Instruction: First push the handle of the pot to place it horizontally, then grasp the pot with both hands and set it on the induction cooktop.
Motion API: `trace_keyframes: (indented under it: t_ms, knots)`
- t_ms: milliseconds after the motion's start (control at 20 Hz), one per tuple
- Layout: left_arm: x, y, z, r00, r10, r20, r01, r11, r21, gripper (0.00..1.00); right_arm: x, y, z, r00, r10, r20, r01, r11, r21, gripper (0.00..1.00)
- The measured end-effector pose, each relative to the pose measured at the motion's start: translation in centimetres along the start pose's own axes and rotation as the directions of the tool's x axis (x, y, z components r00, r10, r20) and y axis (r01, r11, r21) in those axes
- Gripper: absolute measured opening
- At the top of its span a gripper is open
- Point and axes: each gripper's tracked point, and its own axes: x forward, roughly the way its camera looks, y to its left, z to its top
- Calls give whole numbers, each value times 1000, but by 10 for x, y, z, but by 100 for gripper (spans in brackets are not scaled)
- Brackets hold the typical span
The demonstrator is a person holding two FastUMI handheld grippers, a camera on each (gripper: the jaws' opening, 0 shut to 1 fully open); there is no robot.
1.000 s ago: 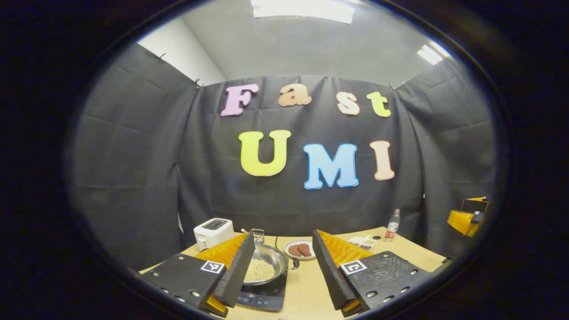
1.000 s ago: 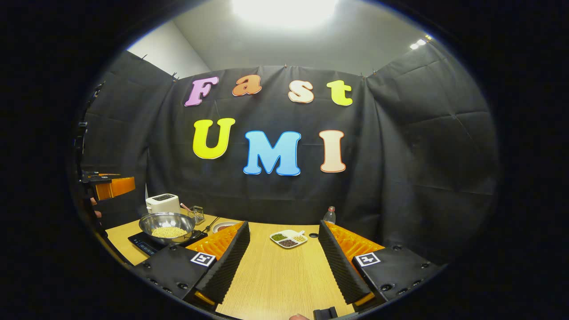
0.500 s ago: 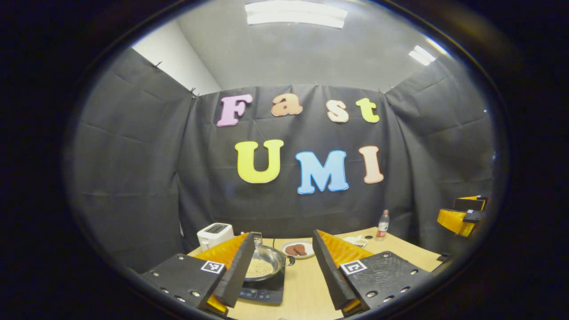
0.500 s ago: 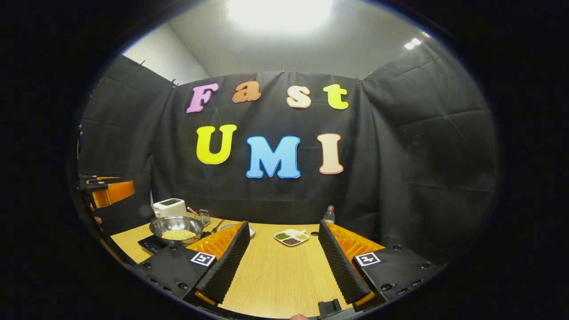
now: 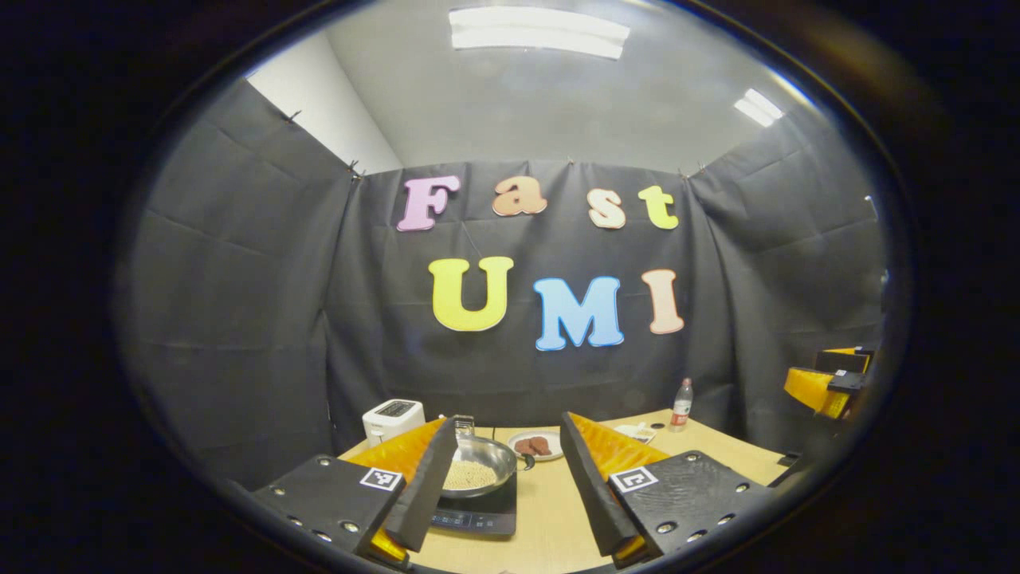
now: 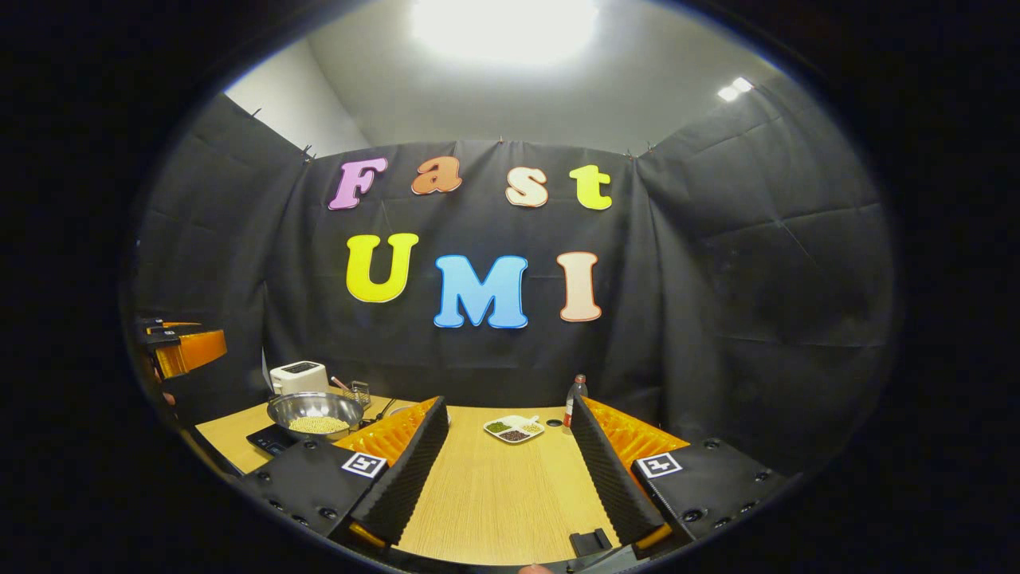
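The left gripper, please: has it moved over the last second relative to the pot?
Yes. The left gripper has drawn back from the pot, which looks smaller between its fingers.

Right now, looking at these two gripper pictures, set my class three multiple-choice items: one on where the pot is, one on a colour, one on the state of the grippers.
1. Where does the pot sit?
A. on the cooktop
B. on the toaster
C. on the bare table beside the bottle

2. What colour is the toaster?
A. red
B. white
C. green

3. How does the left gripper stand?
A. shut on the pot
B. shut on the plate
C. open, holding nothing

Answers:
1. A: in the left gripper view the steel pot rests on the black cooktop.
2. B: its casing shows white against the dark cloth.
3. C: its fingers are spread wide with only table between them; the right gripper is open too.
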Motion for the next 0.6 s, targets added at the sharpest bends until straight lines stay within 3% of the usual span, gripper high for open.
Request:
trace_keyframes:
  t_ms: [600]
  knots:
    - [-9, 10, 2, 1000, 19, 20, -19, 1000, 3, 79, -13, 10, 4, 999, 12, 34, -12, 1000, -18, 98]
